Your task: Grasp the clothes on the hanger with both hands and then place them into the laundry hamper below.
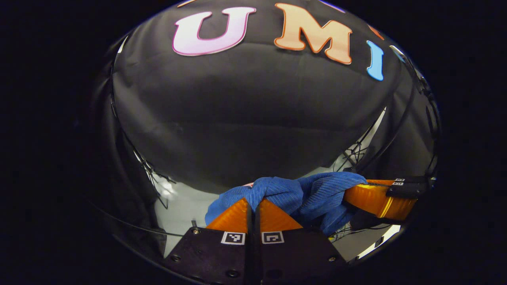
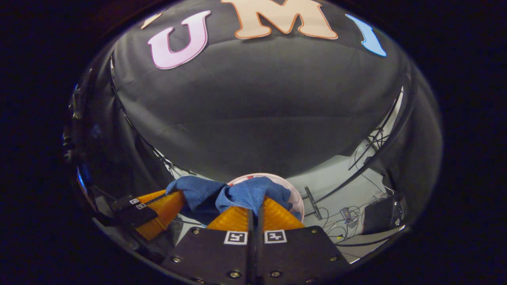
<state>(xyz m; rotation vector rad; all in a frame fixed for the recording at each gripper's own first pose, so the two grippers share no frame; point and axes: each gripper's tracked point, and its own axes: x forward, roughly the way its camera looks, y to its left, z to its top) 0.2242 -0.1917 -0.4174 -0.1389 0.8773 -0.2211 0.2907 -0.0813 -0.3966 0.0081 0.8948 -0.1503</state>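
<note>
A blue ribbed garment (image 1: 301, 192) hangs bunched between my two grippers. In the left gripper view my left gripper (image 1: 253, 202) is shut on one end of the cloth, and the right gripper (image 1: 356, 194) holds the other end at the right. In the right gripper view my right gripper (image 2: 255, 202) is shut on the blue garment (image 2: 241, 194), with the left gripper (image 2: 174, 198) pinching it at the left. Below and behind the cloth shows the round pale rim of the laundry hamper (image 2: 295, 194), partly hidden by the garment.
The pale floor (image 2: 340, 186) carries loose cables and a dark box (image 2: 376, 215) at the right in the right gripper view. Black cloth walls stand behind and to both sides. A thin dark bar (image 2: 313, 202) lies beside the hamper.
</note>
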